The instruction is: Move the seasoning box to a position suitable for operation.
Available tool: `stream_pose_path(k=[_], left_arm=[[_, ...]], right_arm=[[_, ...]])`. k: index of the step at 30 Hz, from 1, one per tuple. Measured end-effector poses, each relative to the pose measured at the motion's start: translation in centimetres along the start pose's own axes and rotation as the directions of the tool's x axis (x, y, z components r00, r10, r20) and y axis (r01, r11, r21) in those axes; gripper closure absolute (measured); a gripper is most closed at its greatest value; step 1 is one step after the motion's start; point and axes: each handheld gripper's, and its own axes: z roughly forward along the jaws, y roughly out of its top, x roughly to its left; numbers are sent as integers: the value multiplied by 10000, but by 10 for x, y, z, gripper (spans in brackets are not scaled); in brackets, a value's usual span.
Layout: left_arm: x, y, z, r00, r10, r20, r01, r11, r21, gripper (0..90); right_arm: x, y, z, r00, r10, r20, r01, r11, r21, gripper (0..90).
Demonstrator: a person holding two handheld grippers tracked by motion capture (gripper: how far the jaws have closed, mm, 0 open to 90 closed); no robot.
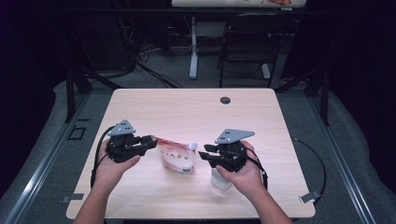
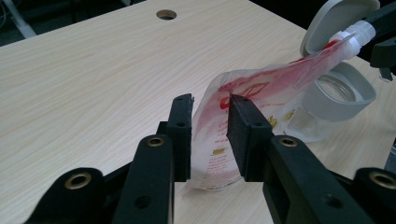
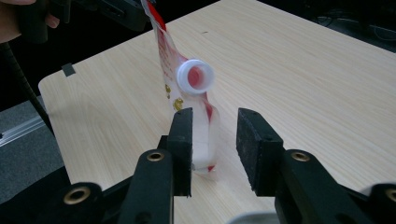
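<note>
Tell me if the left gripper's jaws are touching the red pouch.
Touching: in the left gripper view the left gripper has both jaws against the red pouch.

Red-and-white pouch (image 2: 243,121), white spout (image 3: 194,76)

From my seat the pouch (image 1: 176,157) stands on the table (image 1: 196,112) between my two grippers, the left gripper (image 1: 148,141) at its left edge, the right gripper (image 1: 205,154) just right of its spout (image 1: 192,146). A jar (image 1: 220,179) sits under my right hand (image 1: 245,175), right of the pouch. A cable hole (image 1: 225,100) lies near the far edge, a chair (image 1: 250,42) behind the table.
</note>
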Motion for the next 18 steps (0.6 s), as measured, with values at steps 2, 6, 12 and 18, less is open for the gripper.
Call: stream_pose_path(k=[2, 6, 12, 18], left_arm=[[0, 0, 0, 10000, 14, 3, -14, 10000, 4, 737], [-1, 0, 0, 10000, 48, -15, -48, 10000, -10, 750], [-3, 1, -2, 10000, 89, -29, -89, 9999, 65, 795], [-3, 0, -3, 10000, 38, -37, -37, 9999, 156, 881]], right_arm=[[1, 1, 4, 10000, -24, -81, 24, 10000, 14, 665], [5, 5, 13, 9997, 30, -228, -29, 10000, 26, 664], [6, 10, 18, 9999, -2, -156, 2, 10000, 56, 691], [4, 12, 21, 9994, 162, -302, -162, 9999, 5, 702]])
